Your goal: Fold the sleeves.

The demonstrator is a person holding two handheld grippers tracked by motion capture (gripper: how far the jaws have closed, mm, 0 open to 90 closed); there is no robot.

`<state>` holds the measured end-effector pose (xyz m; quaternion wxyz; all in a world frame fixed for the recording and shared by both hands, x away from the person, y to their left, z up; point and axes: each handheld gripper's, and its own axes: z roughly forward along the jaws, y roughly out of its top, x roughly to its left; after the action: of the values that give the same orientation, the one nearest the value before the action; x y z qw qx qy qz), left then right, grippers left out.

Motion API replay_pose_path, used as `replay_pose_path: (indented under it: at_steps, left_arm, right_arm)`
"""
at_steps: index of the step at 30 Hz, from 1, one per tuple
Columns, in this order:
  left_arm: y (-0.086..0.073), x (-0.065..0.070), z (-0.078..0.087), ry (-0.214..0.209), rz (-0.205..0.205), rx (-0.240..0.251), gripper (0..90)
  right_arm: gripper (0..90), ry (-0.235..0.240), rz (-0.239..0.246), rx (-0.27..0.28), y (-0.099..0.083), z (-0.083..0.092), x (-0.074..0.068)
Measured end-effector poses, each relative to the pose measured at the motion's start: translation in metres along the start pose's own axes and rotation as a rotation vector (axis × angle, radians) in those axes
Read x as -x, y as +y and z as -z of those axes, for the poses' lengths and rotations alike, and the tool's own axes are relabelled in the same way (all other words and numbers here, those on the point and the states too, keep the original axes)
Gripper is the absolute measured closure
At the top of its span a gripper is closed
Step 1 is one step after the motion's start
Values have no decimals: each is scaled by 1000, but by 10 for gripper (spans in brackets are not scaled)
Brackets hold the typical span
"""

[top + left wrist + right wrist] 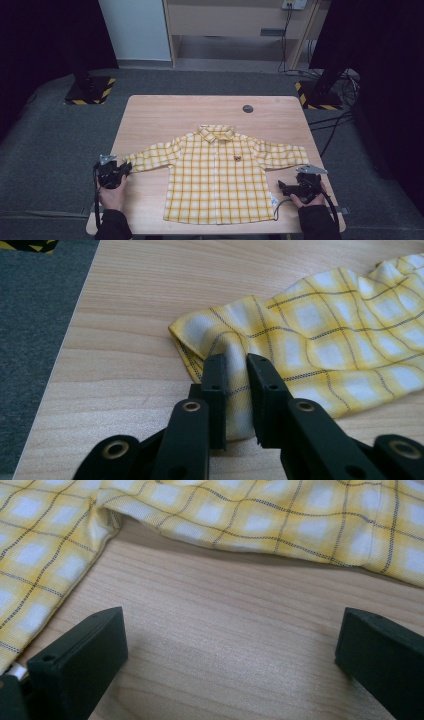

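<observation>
My left gripper (235, 371) pinches the shirt (216, 172) cuff between near-closed jaws. My right gripper (230, 645) gapes wide over bare table (240, 630), shirt just ahead. Folding looks barely begun; shirt lies flat.

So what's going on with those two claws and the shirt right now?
Left gripper shut on the shirt's cuff. Right gripper open over bare table, below the other sleeve. Shirt flat, buttoned, sleeves spread. Nothing in the way.
</observation>
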<state>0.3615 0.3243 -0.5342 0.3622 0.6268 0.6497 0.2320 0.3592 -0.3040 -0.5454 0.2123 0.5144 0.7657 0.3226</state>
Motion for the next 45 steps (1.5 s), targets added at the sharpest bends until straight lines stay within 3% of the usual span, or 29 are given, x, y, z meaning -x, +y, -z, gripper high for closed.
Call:
replay_pose_path:
  at_steps: [9, 18, 29, 39, 45]
  left_arm:
    - [2, 1, 5, -19, 7, 21, 821]
    - [5, 4, 12, -22, -11, 40, 820]
    - [10, 10, 23, -58, -18, 75, 820]
    - [15, 22, 31, -90, -44, 99, 816]
    - [18, 39, 35, -131, -79, 106, 815]
  right_arm:
    - [3, 0, -1, -1, 0, 0, 0]
    - [3, 0, 0, 0, 0, 0, 0]
    - [2, 0, -1, -1, 0, 0, 0]
    - [2, 0, -1, -1, 0, 0, 0]
    - [3, 0, -1, -1, 0, 0, 0]
